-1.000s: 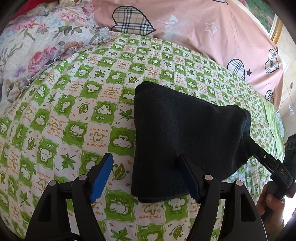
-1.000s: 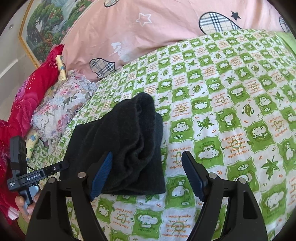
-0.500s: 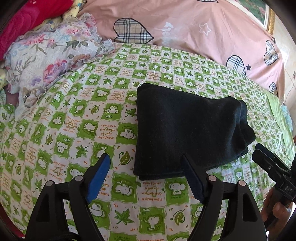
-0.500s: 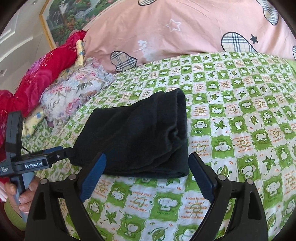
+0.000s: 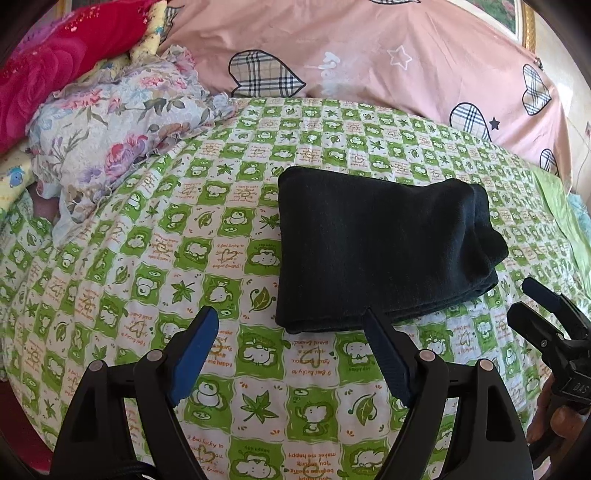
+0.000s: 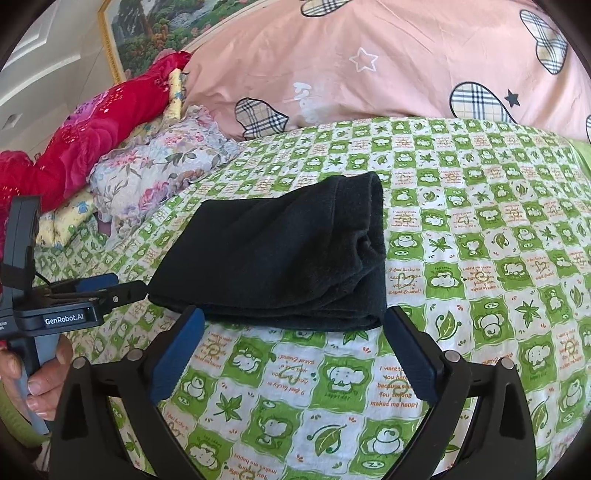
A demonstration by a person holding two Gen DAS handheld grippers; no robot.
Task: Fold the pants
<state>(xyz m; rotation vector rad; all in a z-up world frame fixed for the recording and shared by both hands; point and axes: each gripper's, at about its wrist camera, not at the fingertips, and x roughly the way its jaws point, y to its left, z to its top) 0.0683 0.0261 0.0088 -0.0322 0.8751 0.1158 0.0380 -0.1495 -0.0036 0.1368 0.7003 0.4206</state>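
The black pants (image 5: 380,247) lie folded into a compact rectangle on the green-and-white checked bed sheet (image 5: 166,251); they also show in the right wrist view (image 6: 280,254). My left gripper (image 5: 291,325) is open and empty, just short of the bundle's near edge. My right gripper (image 6: 293,325) is open and empty, also just short of the bundle. The right gripper shows at the right edge of the left wrist view (image 5: 546,314), and the left gripper shows at the left in the right wrist view (image 6: 110,288), close to the bundle's corner.
A pink duvet with plaid hearts (image 5: 369,55) lies along the back. A floral pillow (image 5: 110,129) and a red quilt (image 5: 48,62) are piled at the left. A framed painting (image 6: 166,33) hangs behind.
Both grippers have drawn back from the folded pants. The right gripper has let go of the bundle's right end, which has settled flat on the sheet.
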